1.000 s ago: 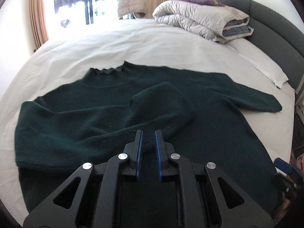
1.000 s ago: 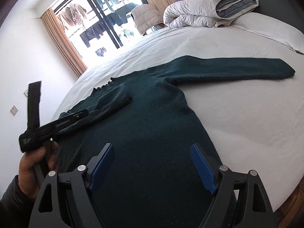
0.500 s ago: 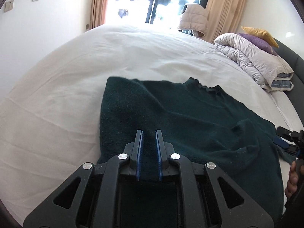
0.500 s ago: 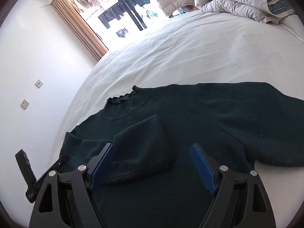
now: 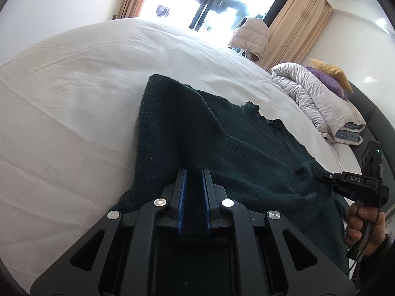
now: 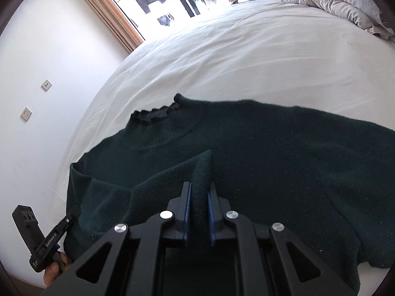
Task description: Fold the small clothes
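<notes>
A dark green knit sweater (image 5: 234, 135) lies flat on the white bed sheet (image 5: 74, 98), its frilled collar (image 6: 158, 114) toward the window. My left gripper (image 5: 193, 172) is shut on a pinch of the sweater's near left edge, which lifts toward its pads. One sleeve is folded across the sweater (image 6: 284, 148), with its cuff (image 6: 203, 165) standing up. My right gripper (image 6: 199, 185) is closing, and the cuff is pinched between its blue pads. Each gripper shows in the other's view, held by a hand: the right gripper (image 5: 321, 174) and the left gripper (image 6: 74, 213).
A folded grey duvet (image 5: 318, 98) with purple and yellow pillows (image 5: 330, 74) sits by the dark headboard (image 5: 370, 116). A puffy jacket (image 5: 249, 37) hangs by the bright window with tan curtains (image 6: 108, 12). White sheet (image 6: 246, 49) spreads beyond the sweater.
The right gripper has swung left over the sweater and closed its wide jaws on the folded sleeve's cuff. The left gripper has moved to the sweater's left edge and rolled, staying shut.
</notes>
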Demonstrator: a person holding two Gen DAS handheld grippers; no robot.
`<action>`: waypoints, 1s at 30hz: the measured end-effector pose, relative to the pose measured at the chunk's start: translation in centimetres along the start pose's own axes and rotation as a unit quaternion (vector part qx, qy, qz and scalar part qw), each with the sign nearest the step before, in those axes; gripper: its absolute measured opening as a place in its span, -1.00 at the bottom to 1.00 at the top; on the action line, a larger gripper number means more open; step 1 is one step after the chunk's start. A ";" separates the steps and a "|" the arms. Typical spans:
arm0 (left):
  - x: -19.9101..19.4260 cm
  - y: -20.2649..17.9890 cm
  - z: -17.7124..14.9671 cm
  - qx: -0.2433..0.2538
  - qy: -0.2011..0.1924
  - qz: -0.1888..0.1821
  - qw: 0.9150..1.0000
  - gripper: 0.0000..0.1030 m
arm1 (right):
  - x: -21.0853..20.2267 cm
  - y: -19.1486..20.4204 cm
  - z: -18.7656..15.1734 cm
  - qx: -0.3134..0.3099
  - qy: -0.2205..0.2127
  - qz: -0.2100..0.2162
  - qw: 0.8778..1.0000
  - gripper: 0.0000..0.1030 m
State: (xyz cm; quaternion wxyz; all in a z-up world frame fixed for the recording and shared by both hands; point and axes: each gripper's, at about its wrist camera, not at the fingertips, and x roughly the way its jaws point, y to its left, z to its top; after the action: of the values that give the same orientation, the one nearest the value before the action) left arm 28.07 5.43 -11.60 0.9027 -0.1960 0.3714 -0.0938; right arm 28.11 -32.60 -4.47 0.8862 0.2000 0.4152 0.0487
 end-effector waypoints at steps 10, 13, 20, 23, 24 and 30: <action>-1.2 -0.4 -0.4 0.000 -0.008 -0.001 1.000 -0.77 | -2.2 -7.7 -1.7 0.104 -0.021 -0.055 0.993 -0.97; -1.4 -0.3 -0.4 -0.004 -0.010 -0.006 1.000 -0.77 | -2.1 -6.5 -1.7 0.097 -0.013 -0.013 0.995 -0.70; -1.5 0.1 -0.3 -0.007 -0.013 -0.013 1.000 -0.77 | -0.2 -2.1 -0.6 0.025 0.025 0.015 0.999 0.13; -1.5 0.3 -0.2 -0.009 -0.014 -0.015 1.000 -0.77 | 2.1 -0.5 -1.5 -0.009 0.067 -0.015 0.998 -0.43; -1.4 0.3 -0.2 -0.009 -0.014 -0.016 1.000 -0.77 | 2.2 -0.3 -1.7 -0.017 0.064 -0.023 0.998 -0.49; -1.4 0.3 -0.1 -0.010 -0.016 -0.019 1.000 -0.77 | 1.3 0.2 -0.9 -0.029 0.027 -0.048 0.998 -0.86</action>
State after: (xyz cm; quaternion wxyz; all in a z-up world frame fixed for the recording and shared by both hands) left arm 26.97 6.15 -10.90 0.9044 -0.2140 0.3541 -0.1041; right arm 28.30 -31.81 -5.79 0.8813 0.1529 0.4465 0.0234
